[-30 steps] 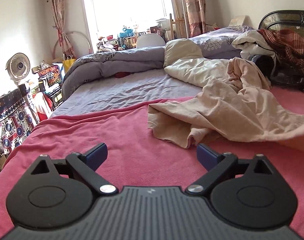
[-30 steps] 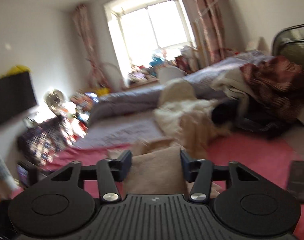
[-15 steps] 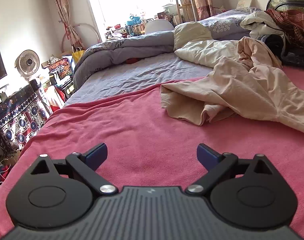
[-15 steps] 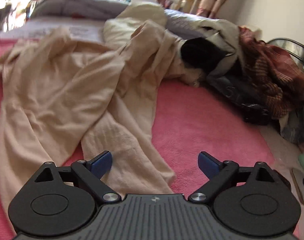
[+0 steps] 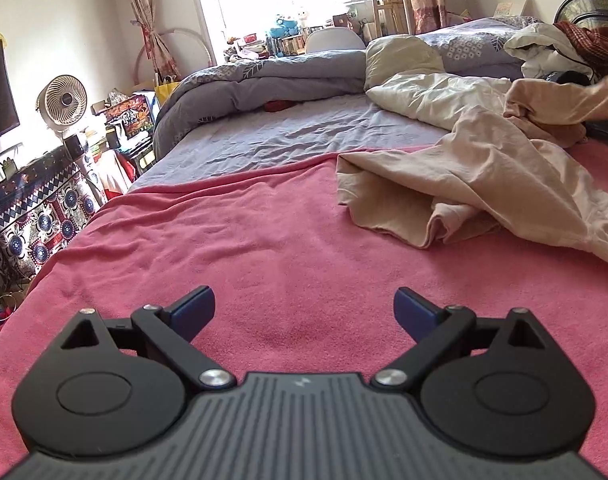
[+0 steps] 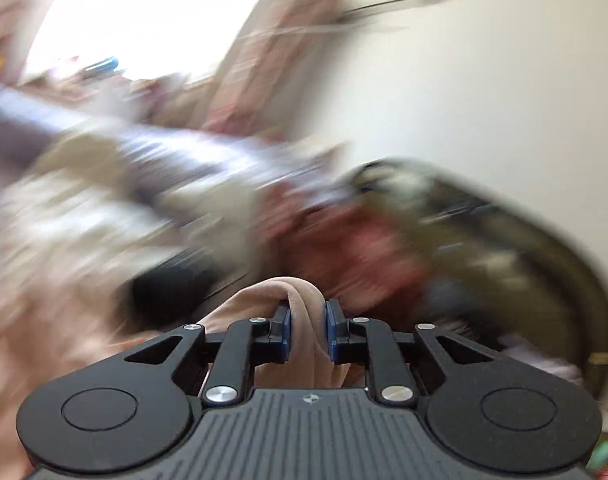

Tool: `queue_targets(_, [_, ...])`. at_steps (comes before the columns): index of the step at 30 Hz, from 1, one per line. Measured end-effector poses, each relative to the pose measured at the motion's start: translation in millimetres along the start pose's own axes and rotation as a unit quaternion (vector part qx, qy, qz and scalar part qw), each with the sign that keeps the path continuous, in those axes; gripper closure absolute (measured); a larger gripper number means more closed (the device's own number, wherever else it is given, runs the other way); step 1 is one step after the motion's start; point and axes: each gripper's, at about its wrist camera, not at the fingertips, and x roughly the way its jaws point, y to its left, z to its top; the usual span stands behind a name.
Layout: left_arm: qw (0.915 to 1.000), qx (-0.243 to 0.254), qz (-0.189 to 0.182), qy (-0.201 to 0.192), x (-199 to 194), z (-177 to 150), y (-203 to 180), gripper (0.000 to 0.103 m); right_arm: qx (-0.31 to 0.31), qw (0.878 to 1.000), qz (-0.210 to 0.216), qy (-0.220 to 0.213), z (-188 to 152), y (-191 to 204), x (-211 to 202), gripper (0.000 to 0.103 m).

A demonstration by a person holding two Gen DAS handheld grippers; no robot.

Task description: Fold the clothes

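A beige garment (image 5: 496, 184) lies crumpled on the pink blanket (image 5: 223, 248) at the right of the bed. My left gripper (image 5: 304, 306) is open and empty, low over the pink blanket, well short of the garment. My right gripper (image 6: 307, 330) is shut on a bunched fold of the beige garment (image 6: 299, 300), which stands up between the blue pads. The right wrist view is heavily blurred. The person's forearm (image 5: 592, 94) reaches over the garment's far end in the left wrist view.
A grey duvet (image 5: 263, 80) and a cream quilt (image 5: 432, 92) lie across the far part of the bed. A pile of clothes (image 5: 564, 48) sits at the far right by a dark headboard. A fan (image 5: 61, 98) and cluttered shelves stand at the left.
My right gripper was open above the garment half a second ago and has shut on a fold of it; it is moving fast. My left gripper has stayed open and pulled back a little.
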Motion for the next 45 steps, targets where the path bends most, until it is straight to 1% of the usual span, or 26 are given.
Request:
queue_targets(2, [1.0,-0.005,0.001,-0.001,0.4,1.4,1.4,0.005,0.001,1.0,0.014,-0.014,7.9,-3.3,1.5,0.058])
queue_targets(3, [1.0,-0.008,0.0,-0.001,0.7,1.6,2.6,0.005,0.001,1.0,0.023,-0.021,11.2,-4.5,1.9,0.018])
queue_targets(4, [0.9999,-0.012,-0.001,-0.002,1.0,1.8,3.9,0.005,0.0,0.999,0.032,-0.027,14.6,-5.7,2.2,0.002])
queue_targets(6, [0.9999,-0.014,0.0,-0.001,2.6,1.5,5.7,0.005,0.0,0.998,0.049,-0.04,21.4,-8.2,3.0,0.0])
queue_targets(8, [0.9999,-0.014,0.003,0.001,4.8,1.1,6.9,0.005,-0.007,0.985,0.17,-0.027,-5.1,12.1,-18.6,0.0])
queue_targets(10, [0.9999,-0.013,0.007,0.003,4.9,0.7,8.8,0.005,-0.004,0.959,0.285,0.013,-39.0,44.0,-40.7,0.0])
queue_targets(12, [0.9999,-0.014,0.008,0.001,2.1,0.6,11.8,0.005,-0.002,0.921,0.384,0.057,-74.3,82.6,-65.4,0.0])
queue_targets(15, [0.9998,-0.017,0.012,-0.001,-3.5,0.7,17.7,0.005,-0.045,0.908,0.401,0.109,-115.1,151.6,-89.7,0.0])
queue_targets(17, [0.9997,-0.019,0.016,-0.003,-9.3,0.3,23.6,0.005,-0.058,0.902,0.4,0.152,-135.4,186.1,-98.0,0.01])
queue_targets(18, [0.9997,-0.019,0.017,-0.004,-12.1,0.0,26.2,0.005,-0.055,0.9,0.394,0.178,-141.8,196.9,-97.7,0.045])
queue_targets(19, [0.9996,-0.02,0.019,-0.005,-14.9,-0.2,28.9,0.005,-0.052,0.897,0.388,0.204,-148.1,207.7,-97.5,0.062])
queue_targets(20, [0.9996,-0.022,0.018,-0.007,-18.1,-0.6,31.1,0.005,-0.016,0.897,0.385,0.217,-148.8,203.9,-98.2,0.066])
queue_targets(21, [0.9996,-0.023,0.016,-0.01,-21.4,-1.0,33.4,0.005,-0.003,0.892,0.393,0.225,-145.1,200.8,-102.1,0.089])
queue_targets(23, [0.9995,-0.027,0.013,-0.014,-27.2,-1.4,36.9,0.005,0.024,0.877,0.428,0.219,-134.9,185.7,-116.2,0.092])
queue_targets(26, [0.9989,-0.039,0.004,-0.025,-37.1,1.5,38.6,0.005,0.027,0.853,0.492,0.175,-117.1,151.4,-156.6,0.093])
queue_targets(29, [0.9978,-0.053,-0.011,-0.04,-49.4,8.5,39.6,0.005,0.029,0.823,0.553,0.13,-99.2,116.9,-197.5,0.093])
queue_targets(31, [0.9968,-0.06,-0.024,-0.047,-57.5,13.3,40.0,0.005,0.017,0.793,0.597,0.118,-95.7,105.4,-223.0,0.093])
queue_targets(33, [0.9958,-0.063,-0.039,-0.054,-65.6,16.9,39.9,0.005,0.014,0.726,0.679,0.112,-94.8,92.4,-244.8,0.095])
queue_targets(35, [0.9951,-0.056,-0.055,-0.06,-73.5,17.8,37.5,0.003,-0.003,0.725,0.684,0.087,-97.4,84.7,-260.2,0.095])
queue_targets(36, [0.995,-0.049,-0.061,-0.063,-77.3,17.4,35.3,0.003,-0.011,0.725,0.685,0.075,-98.8,80.9,-267.7,0.09])
queue_targets(38, [0.9952,-0.03,-0.065,-0.066,-82.5,15.6,28.3,0.003,-0.028,0.725,0.686,0.049,-101.5,73.3,-282.9,0.071])
queue_targets(39, [0.9951,-0.025,-0.071,-0.064,-83.3,14.9,24.1,0.003,-0.037,0.725,0.687,0.036,-102.9,69.5,-290.5,0.044])
queue_targets(40, [0.9949,-0.02,-0.078,-0.062,-83.9,14.2,19.8,0.003,-0.022,0.749,0.66,0.052,-105.6,69.1,-276.3,0.03])
queue_targets(41, [0.9946,-0.016,-0.084,-0.06,-84.6,13.5,15.5,0.003,-0.006,0.774,0.63,0.07,-108.3,68.9,-260.8,0.031])
queue_targets(44, [0.9894,0.02,-0.13,-0.061,-89.1,19.9,-17.5,0.003,0.093,0.805,0.567,0.151,-120.0,53.8,-199.1,0.032])
queue_targets(45, [0.9859,0.042,-0.146,-0.07,-91.4,23.1,-33.2,0.002,0.118,0.813,0.548,0.157,-122.8,44.0,-185.4,0.033])
